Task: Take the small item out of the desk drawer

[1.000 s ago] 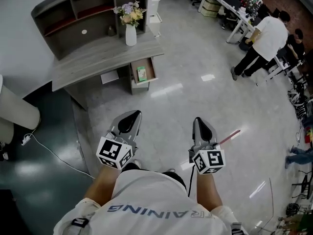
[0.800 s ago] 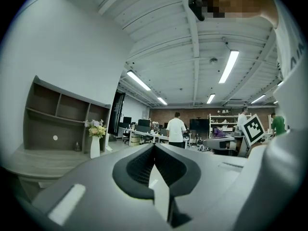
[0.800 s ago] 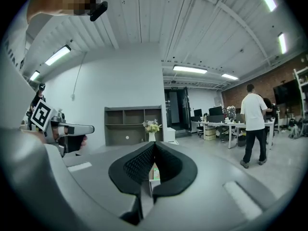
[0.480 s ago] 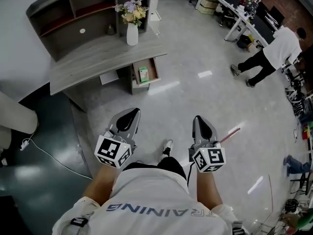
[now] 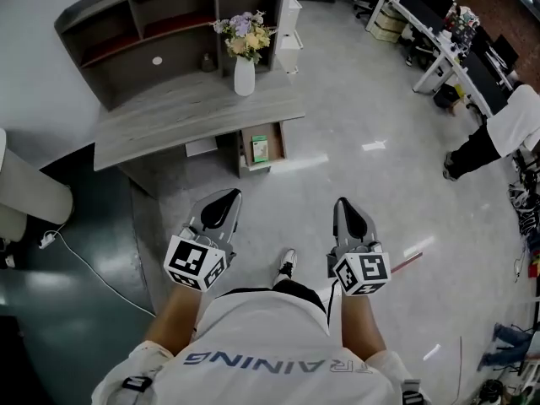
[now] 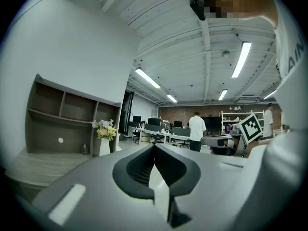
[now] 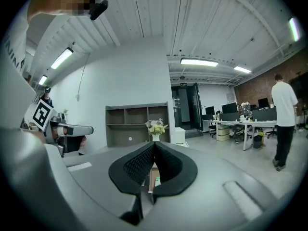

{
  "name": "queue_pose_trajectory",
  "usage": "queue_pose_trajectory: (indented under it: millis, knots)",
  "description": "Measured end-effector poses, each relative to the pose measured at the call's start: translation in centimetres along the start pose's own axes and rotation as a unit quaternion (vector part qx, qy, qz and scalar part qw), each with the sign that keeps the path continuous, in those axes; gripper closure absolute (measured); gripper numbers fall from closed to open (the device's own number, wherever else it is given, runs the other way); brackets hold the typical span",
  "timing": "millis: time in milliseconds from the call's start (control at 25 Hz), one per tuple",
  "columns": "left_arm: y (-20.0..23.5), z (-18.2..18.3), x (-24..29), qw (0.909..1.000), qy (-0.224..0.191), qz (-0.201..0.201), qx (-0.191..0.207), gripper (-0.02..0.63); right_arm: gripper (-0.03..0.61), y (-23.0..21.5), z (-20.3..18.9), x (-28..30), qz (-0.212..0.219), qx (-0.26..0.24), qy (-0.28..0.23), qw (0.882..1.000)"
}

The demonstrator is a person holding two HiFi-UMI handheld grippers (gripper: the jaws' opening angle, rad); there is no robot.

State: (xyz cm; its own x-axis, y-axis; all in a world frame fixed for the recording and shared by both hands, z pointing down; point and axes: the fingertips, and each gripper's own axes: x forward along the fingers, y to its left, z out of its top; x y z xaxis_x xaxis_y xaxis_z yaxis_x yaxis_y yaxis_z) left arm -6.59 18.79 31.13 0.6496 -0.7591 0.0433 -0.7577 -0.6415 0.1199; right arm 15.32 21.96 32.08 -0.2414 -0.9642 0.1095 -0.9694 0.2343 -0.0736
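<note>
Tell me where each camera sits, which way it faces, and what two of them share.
Head view: on the person's head, looking steeply down at the floor, desk and open drawer; shows shirt, forearms, left gripper, right gripper.
Left gripper view: on the left gripper, facing along its shut jaws toward shelves and a distant standing person; shows the right gripper and the shirt.
Right gripper view: on the right gripper, facing the desk along shut jaws; shows the left gripper.
Shared: both gripper views catch the vase of flowers.
</note>
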Motion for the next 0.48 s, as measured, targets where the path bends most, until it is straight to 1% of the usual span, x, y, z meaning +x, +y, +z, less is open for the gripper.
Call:
queue_pose_trajectory:
  millis: [160, 480]
  knots:
    - [-0.4, 0.0, 4.8, 0.9999, 0.008, 0.014, -0.004, 0.615, 0.563, -4.2, 0.9, 3.2, 0.018, 0.006, -0.005, 1.000]
    - [-0.3, 0.2, 13.0, 0.9982, 0.017, 0.057, -0.003, 0.615, 0.563, -12.2, 0.7, 9.3, 0.048, 0.024, 0.010, 0.999]
